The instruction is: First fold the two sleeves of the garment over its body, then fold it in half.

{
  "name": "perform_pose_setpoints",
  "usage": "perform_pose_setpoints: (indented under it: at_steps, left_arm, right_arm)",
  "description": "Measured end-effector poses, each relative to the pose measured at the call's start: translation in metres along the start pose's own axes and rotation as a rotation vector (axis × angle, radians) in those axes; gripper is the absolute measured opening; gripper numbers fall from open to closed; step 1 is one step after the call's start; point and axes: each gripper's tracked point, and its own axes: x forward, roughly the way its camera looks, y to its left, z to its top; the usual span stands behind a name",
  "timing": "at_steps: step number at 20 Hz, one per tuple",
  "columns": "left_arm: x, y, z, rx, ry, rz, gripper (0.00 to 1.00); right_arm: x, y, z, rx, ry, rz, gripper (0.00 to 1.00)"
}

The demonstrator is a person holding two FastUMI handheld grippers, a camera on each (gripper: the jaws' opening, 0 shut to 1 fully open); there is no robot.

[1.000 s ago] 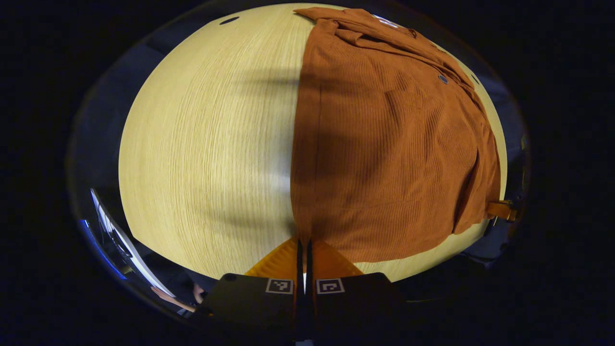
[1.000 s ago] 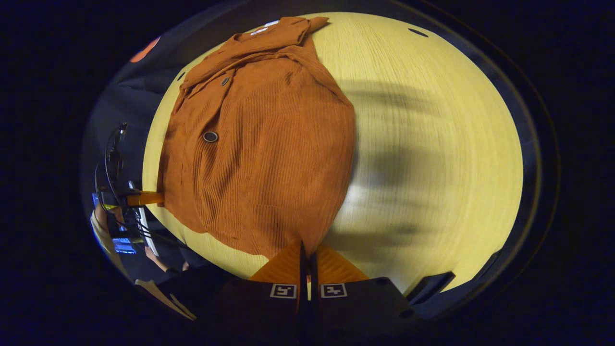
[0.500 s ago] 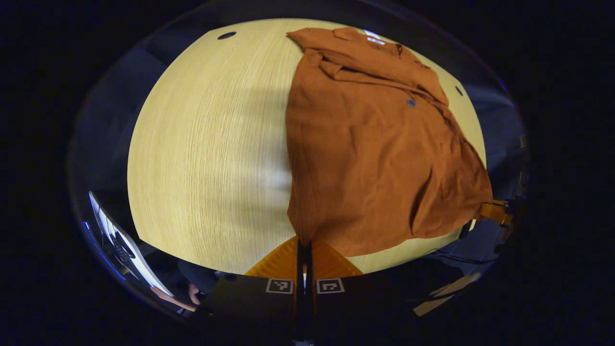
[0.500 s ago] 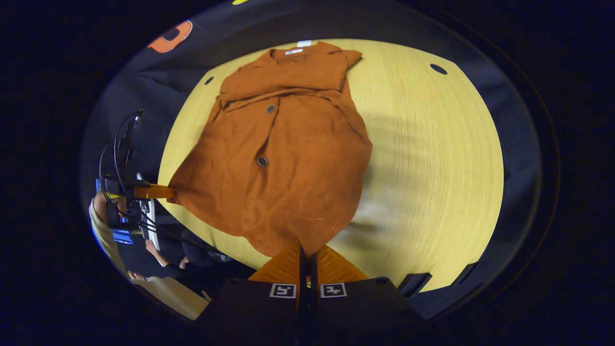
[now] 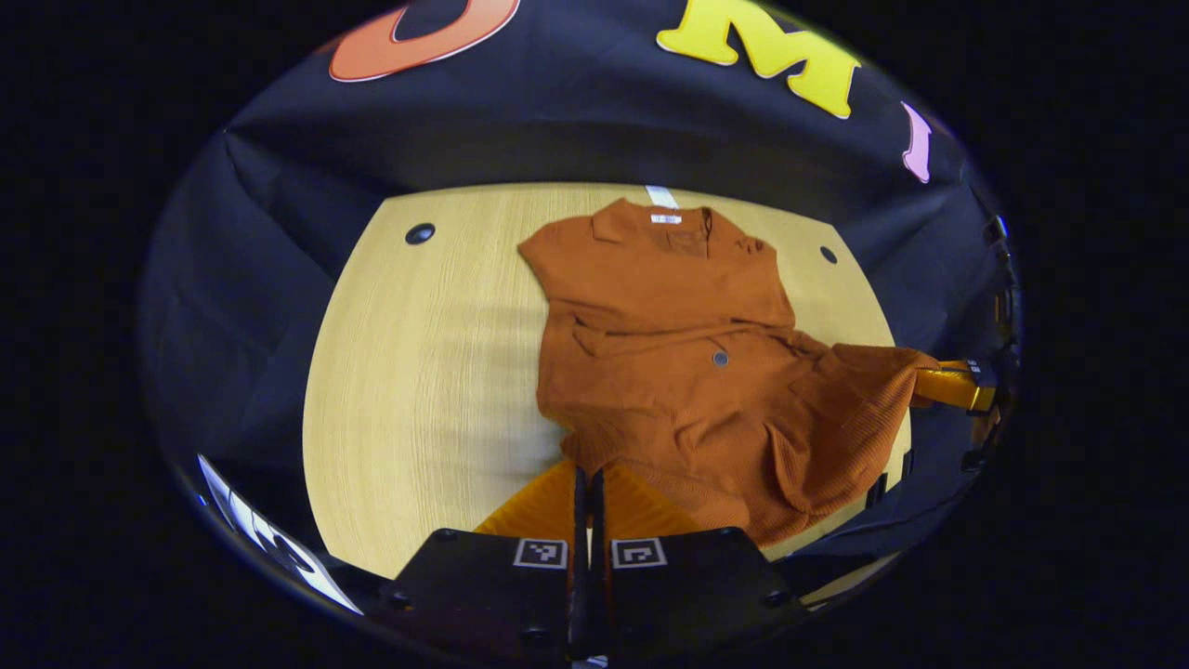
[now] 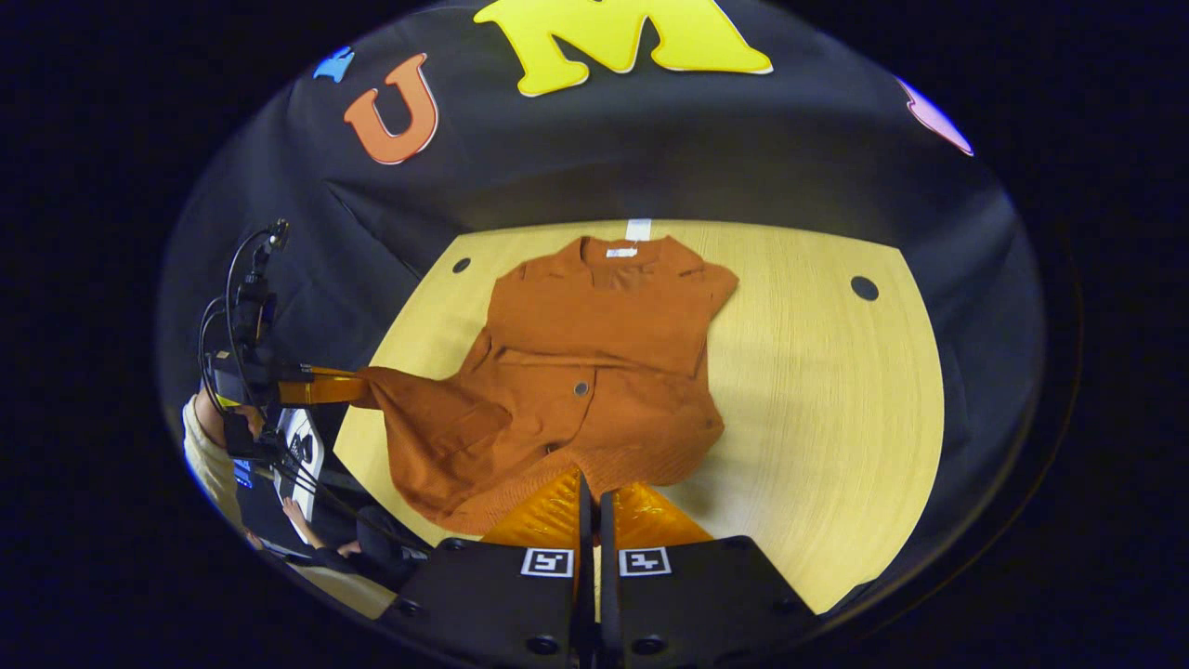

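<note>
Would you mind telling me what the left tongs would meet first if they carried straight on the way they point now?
Probably the rust-brown shirt itself: the left tongs already pinch its hem, and the body lies directly ahead, though depth is uncertain.

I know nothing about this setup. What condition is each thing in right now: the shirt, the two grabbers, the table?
Garment: sleeves folded over body, collar end flat, hem lifted at both corners.
Left gripper: shut on the garment's hem corner.
Right gripper: shut on the other hem corner.
Table: bare wood beside the garment.

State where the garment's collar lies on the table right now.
In both gripper views the rust-orange garment's collar lies at the far edge of the wooden table, just before the white tape mark and the booth wall, opposite the hem both grippers hold.
</note>
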Motion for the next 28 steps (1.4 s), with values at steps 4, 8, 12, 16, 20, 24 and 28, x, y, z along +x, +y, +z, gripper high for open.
perform_pose_setpoints:
  at_steps: [4, 8, 12, 16, 20, 24, 28]
  left_arm:
    - [-0.005, 0.003, 0.094, -0.037, -0.097, -0.007, 0.03]
    - [0.033, 0.018, 0.148, -0.089, -0.132, -0.029, 0.03]
    - [0.114, 0.027, 0.195, -0.241, -0.101, -0.081, 0.04]
    - [0.203, 0.042, 0.223, -0.231, -0.102, -0.053, 0.03]
    - [0.243, 0.044, 0.221, -0.253, -0.093, -0.064, 0.03]
    - [0.235, 0.04, 0.242, -0.452, -0.22, -0.184, 0.04]
    - [0.227, 0.034, 0.249, -0.618, -0.249, -0.294, 0.03]
  right_arm:
    - [0.014, -0.01, 0.06, 0.017, -0.061, -0.021, 0.04]
    - [0.054, -0.03, 0.119, 0.105, -0.078, -0.034, 0.04]
    - [0.126, -0.067, 0.167, 0.265, -0.074, -0.035, 0.04]
    - [0.213, -0.121, 0.195, 0.453, -0.098, -0.08, 0.04]
    - [0.266, -0.166, 0.176, 0.647, -0.063, -0.09, 0.04]
    - [0.246, -0.176, 0.187, 0.799, -0.141, 0.022, 0.06]
    - [0.227, -0.181, 0.195, 0.883, -0.19, 0.084, 0.1]
